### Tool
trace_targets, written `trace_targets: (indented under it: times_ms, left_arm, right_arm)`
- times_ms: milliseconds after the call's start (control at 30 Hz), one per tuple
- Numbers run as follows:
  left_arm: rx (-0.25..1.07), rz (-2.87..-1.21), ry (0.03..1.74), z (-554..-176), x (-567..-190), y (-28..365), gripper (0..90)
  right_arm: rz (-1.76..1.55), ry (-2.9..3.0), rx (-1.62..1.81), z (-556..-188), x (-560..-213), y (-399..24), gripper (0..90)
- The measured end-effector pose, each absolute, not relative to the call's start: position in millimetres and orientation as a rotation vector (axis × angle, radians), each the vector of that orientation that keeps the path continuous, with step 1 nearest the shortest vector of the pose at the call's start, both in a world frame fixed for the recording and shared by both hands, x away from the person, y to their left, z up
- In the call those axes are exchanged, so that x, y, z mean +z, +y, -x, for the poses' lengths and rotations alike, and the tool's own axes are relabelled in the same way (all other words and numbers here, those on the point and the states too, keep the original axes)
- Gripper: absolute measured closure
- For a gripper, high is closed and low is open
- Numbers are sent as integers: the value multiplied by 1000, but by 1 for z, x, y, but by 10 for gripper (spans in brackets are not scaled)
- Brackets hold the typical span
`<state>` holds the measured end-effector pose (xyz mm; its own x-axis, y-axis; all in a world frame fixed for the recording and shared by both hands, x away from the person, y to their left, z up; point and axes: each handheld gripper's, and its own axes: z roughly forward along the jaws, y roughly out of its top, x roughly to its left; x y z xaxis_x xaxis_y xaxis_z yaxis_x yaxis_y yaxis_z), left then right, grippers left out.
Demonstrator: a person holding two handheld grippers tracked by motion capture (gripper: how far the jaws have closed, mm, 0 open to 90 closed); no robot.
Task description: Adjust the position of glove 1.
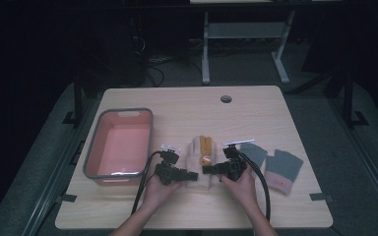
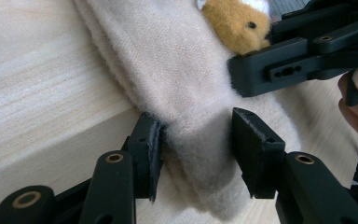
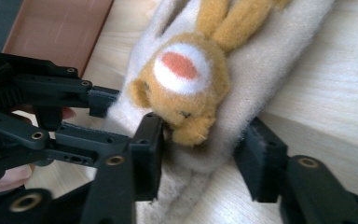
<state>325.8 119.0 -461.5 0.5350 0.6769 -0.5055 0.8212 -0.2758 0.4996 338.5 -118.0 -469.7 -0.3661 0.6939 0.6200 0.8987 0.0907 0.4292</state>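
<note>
High view. Cream mitten (image 1: 200, 164) with a tan plush animal on its back lies flat on the table (image 1: 187, 105), cuff toward the person, between a pink tub (image 1: 118, 143) on the left and two grey gloves (image 1: 271, 164) on the right. Left gripper (image 1: 193, 175) and right gripper (image 1: 207, 170) come in level from opposite sides and meet at the cuff end. Likely reason: a hold on each side of the cuff lets the mitten be lifted or spread without it flopping. The tub sits just beside the mitten, probably where it is meant to go.

Left gripper view. The mitten (image 2: 182, 88) runs up from between the jaws. The left pad (image 2: 154, 154) presses into the fluffy edge of the cuff; the right pad (image 2: 251, 149) stands just off the fabric with a thin gap. So the jaws straddle the cuff but are not clamped; no firm grip. The right gripper (image 2: 242, 77) shows at upper right, next to the plush head (image 2: 235, 23).

Right gripper view. Jaws straddle the mitten (image 3: 270, 60) just below the plush animal (image 3: 182, 88). One pad (image 3: 151, 149) touches the plush chin and fabric edge; the other (image 3: 256, 158) sits clear of the fabric. Again partly closed, not yet pinching. The left gripper (image 3: 102, 100) reaches in from the left, with the tub (image 3: 60, 28) behind it.
</note>
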Motion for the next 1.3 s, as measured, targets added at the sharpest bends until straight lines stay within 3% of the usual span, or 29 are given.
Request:
trace_targets:
  times_ms: [700,1300]
  left_arm:
    - [-404,-1936,1218,-336,-469,124,668]
    - [-439,-1895,1196,-336,-459,134,677]
  right_arm:
    - [1589,-2087,-1162,-340,-472,-113,762]
    - [1536,-2140,-1150,-337,-449,-109,806]
